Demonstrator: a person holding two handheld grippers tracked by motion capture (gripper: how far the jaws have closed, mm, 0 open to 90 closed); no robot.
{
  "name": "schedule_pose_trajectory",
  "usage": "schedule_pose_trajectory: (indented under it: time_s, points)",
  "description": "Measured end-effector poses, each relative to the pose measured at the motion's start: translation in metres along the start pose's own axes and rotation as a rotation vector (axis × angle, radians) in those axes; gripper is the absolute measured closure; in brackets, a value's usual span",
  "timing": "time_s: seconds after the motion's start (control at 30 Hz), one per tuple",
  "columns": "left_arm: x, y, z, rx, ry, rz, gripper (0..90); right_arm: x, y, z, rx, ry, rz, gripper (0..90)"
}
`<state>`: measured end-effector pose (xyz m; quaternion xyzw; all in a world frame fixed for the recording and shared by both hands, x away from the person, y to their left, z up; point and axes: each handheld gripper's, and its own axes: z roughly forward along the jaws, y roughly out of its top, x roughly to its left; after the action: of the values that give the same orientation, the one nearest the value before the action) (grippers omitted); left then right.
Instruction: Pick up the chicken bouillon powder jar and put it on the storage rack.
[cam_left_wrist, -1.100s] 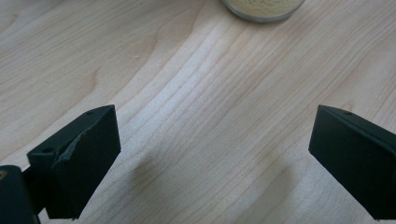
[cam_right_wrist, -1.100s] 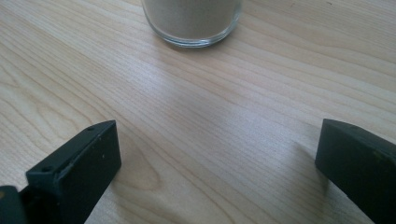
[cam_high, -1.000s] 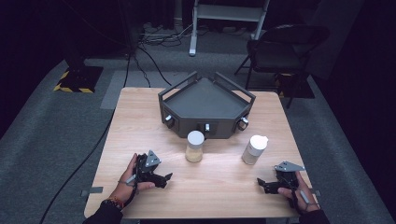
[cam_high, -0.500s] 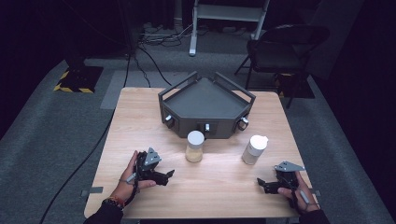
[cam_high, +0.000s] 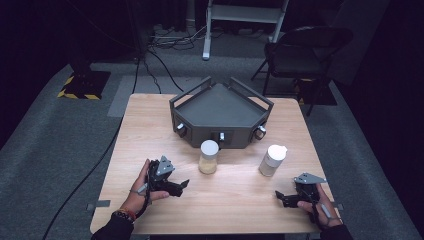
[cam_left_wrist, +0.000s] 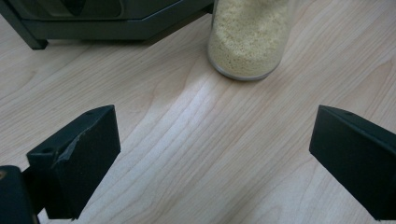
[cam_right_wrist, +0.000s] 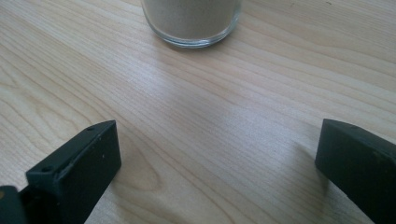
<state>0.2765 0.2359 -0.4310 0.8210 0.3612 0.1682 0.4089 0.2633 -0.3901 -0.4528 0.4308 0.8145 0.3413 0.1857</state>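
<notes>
Jars, two, glass, white-lidded: we log both upright on the desk (cam_high: 235, 200), in front of a dark grey angular tray (cam_high: 220, 107) that has knobs along its front face.

Item 1, grain jar (cam_high: 208, 157): filled with pale yellow granules, standing just before the tray's middle front. In the left gripper view we see its base and the tray's lower edge right behind it; whether the two touch we cannot tell.

Item 2, powder jar (cam_high: 272, 160): paler, beige contents, standing to the right of the first, well apart from it and nearer the desk's right edge. Its glass base appears at the top of the right gripper view.

Item 3, left gripper (cam_high: 180, 186): held in the person's left hand (cam_high: 142, 187) low over the near-left part of the desk, pointed toward the grain jar and near it. We record its jaws spread wide, with bare wood between them and nothing held.

Item 4, right gripper (cam_high: 280, 196): held in the right hand (cam_high: 315, 202) at the near-right corner, near the powder jar. Jaws likewise spread wide, holding nothing.

Surroundings: grey carpet, a folding chair (cam_high: 300, 55) beyond the desk, cables on the floor.
</notes>
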Motion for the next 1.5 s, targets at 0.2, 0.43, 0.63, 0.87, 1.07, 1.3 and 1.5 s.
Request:
schedule_pose_trajectory:
  time_s: [0.2, 0.43, 0.63, 0.87, 1.07, 1.3, 1.5]
  points:
    - [0.000, 0.006, 0.006, -0.002, -0.018, 0.001, 1.3, 0.000, 0.000, 0.000, 0.000, 0.000, 0.000, 0.0]
    - [0.001, 0.011, 0.010, -0.019, -0.028, -0.005, 1.2, 0.000, 0.000, 0.000, 0.000, 0.000, 0.000, 0.0]
    - [0.001, 0.016, 0.013, -0.042, -0.044, -0.007, 1.2, 0.000, 0.000, 0.000, 0.000, 0.000, -0.001, 0.0]
    - [0.000, 0.023, 0.018, -0.055, -0.049, 0.003, 1.1, 0.000, 0.000, 0.000, 0.000, 0.000, -0.001, 0.0]
    - [0.001, 0.030, 0.025, -0.064, -0.067, 0.014, 0.9, 0.000, 0.000, 0.000, 0.000, 0.001, -0.002, 0.0]
    - [0.000, 0.037, 0.033, -0.078, -0.086, 0.017, 1.0, 0.000, 0.000, 0.000, 0.000, 0.002, -0.002, 0.0]
    - [-0.002, 0.042, 0.041, -0.085, -0.101, 0.023, 0.9, -0.001, 0.000, 0.000, 0.000, 0.002, -0.002, 0.0]
